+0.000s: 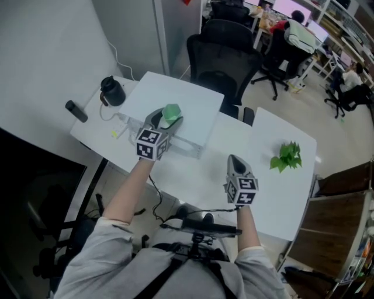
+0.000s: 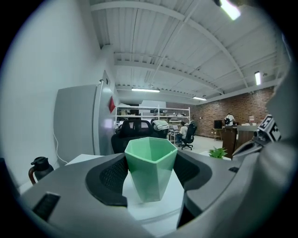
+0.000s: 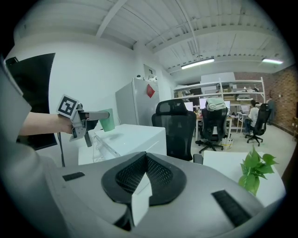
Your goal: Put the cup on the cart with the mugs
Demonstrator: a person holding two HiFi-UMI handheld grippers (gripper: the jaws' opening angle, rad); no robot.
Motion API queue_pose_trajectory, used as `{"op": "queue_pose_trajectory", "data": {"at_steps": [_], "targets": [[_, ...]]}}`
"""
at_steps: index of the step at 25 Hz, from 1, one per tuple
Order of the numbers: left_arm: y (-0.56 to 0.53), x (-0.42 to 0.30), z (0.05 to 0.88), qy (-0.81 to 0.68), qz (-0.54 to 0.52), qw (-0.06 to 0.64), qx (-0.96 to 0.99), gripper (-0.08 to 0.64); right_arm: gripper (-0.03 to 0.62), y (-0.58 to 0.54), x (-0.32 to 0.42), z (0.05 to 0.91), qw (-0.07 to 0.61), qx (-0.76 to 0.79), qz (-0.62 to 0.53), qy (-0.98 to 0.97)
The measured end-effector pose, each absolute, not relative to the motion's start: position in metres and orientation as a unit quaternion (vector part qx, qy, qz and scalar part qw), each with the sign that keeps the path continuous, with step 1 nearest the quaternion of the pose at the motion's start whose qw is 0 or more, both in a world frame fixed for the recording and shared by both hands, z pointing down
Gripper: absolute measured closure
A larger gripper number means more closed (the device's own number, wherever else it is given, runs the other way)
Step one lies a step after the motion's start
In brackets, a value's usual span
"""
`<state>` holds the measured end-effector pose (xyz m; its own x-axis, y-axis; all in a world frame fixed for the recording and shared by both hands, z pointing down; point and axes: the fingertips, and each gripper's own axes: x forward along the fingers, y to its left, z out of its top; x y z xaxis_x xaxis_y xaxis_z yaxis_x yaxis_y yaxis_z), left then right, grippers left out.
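Overhead head view, level side views (shared table [image 1: 193,99])

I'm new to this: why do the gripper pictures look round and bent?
Left gripper view: wide-angle lens, black corners, bowed lines; green cup sharp, ceiling lamp glaring. Right gripper view: same warping, evenly lit. Head view: straighter, dark at lower left.

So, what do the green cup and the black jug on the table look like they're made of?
The cup: probably plastic, matte pale green; flat faceted sides, thin even rim, no glaze shine. The jug: dark, smooth body with a handle; plastic or coated metal, too small to tell.
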<state>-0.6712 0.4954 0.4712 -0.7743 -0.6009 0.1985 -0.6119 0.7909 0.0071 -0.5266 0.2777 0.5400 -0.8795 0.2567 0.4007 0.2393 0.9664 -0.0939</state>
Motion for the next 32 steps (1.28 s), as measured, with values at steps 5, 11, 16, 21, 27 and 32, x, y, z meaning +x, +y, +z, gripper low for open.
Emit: {"op": "queue_pose_trajectory", "data": {"at_steps": [5,11,16,21,27,32], "targets": [[0.482,-0.632,0.481,-0.932,0.031,0.104,0.346,0.253,0.583,0.279,-0.522,0.542,0.208,-0.121,0.022,-0.97],[0.459,-0.591,0.493,-0.92,0.038,0.111,0.374,0.253,0.583,0.274,-0.511,0.545,0.208,-0.106,0.032,-0.972],[0.433,-0.571,0.502,-0.902,0.044,0.12,0.413,0.253,0.583,0.264,-0.496,0.55,0.214,-0.081,0.039,-0.973],[0.398,-0.553,0.505,-0.874,0.049,0.119,0.469,0.253,0.583,0.236,-0.473,0.551,0.215,-0.023,0.044,-0.975],[0.341,-0.522,0.515,-0.831,0.05,0.122,0.54,0.253,0.583,0.183,-0.422,0.554,0.219,0.065,0.061,-0.972],[0.276,-0.483,0.521,-0.785,0.061,0.128,0.602,0.253,0.583,0.116,-0.354,0.546,0.202,0.159,0.084,-0.963]]}}
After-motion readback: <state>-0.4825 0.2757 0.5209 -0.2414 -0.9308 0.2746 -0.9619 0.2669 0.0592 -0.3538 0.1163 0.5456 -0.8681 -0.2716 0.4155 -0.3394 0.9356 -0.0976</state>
